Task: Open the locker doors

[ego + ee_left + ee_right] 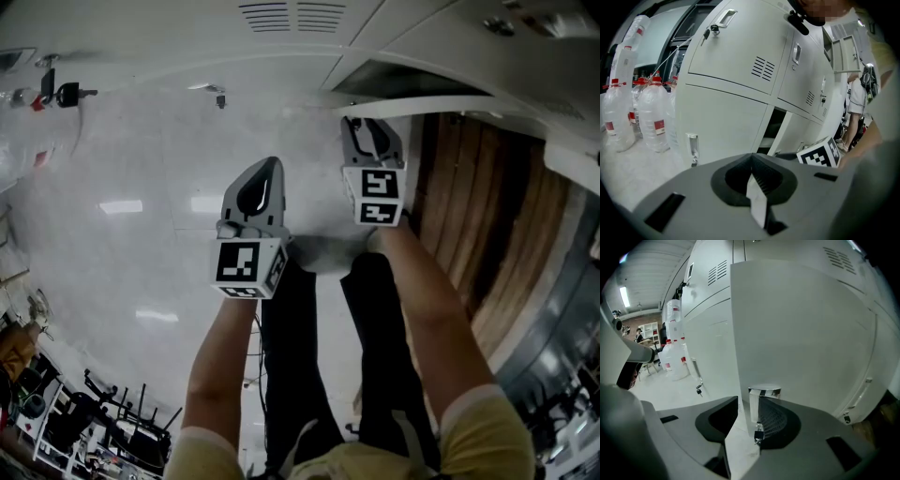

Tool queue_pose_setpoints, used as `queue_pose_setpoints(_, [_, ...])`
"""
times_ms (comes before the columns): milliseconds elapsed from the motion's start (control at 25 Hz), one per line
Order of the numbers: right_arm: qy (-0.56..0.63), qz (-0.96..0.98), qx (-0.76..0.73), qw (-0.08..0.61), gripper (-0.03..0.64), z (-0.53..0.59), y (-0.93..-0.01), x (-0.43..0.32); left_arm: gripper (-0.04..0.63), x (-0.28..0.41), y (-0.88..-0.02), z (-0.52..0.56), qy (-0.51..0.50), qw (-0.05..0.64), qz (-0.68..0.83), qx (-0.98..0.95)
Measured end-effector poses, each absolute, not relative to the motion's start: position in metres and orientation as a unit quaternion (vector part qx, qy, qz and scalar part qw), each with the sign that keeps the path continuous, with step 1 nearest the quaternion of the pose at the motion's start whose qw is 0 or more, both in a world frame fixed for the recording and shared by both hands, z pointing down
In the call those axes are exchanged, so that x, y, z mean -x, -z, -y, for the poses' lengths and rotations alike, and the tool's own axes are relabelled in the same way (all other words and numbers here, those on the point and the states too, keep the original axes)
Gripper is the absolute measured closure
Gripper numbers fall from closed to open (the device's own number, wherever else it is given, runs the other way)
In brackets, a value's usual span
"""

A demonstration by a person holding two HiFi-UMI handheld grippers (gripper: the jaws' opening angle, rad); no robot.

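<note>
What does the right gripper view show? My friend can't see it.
The right tongs grip the edge of a white locker door at its shiny handle, where a small key hangs down. Behind on the left stand more white lockers and big water bottles with red caps.

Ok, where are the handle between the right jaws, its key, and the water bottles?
handle (754,408): right gripper view, chrome front face.
key (759,434): right gripper view, dark head.
bottles (649,110): left gripper view, middle bottle's body.
</note>
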State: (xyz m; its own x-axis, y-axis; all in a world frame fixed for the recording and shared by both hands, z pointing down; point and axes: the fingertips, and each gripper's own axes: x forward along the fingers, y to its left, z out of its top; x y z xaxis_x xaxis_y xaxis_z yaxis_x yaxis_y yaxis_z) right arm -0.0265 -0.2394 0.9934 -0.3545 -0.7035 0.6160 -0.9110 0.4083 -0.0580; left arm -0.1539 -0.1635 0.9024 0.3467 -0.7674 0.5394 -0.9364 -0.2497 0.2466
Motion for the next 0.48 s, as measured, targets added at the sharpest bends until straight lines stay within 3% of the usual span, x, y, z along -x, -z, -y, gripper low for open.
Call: queue_pose_setpoints(480, [-0.228,0.777,-0.525,0.263,0.496,0.191,-0.994,-0.002,0.594,0.122,-0.899,0.145,-0.173,0.273,0.518,-0.792])
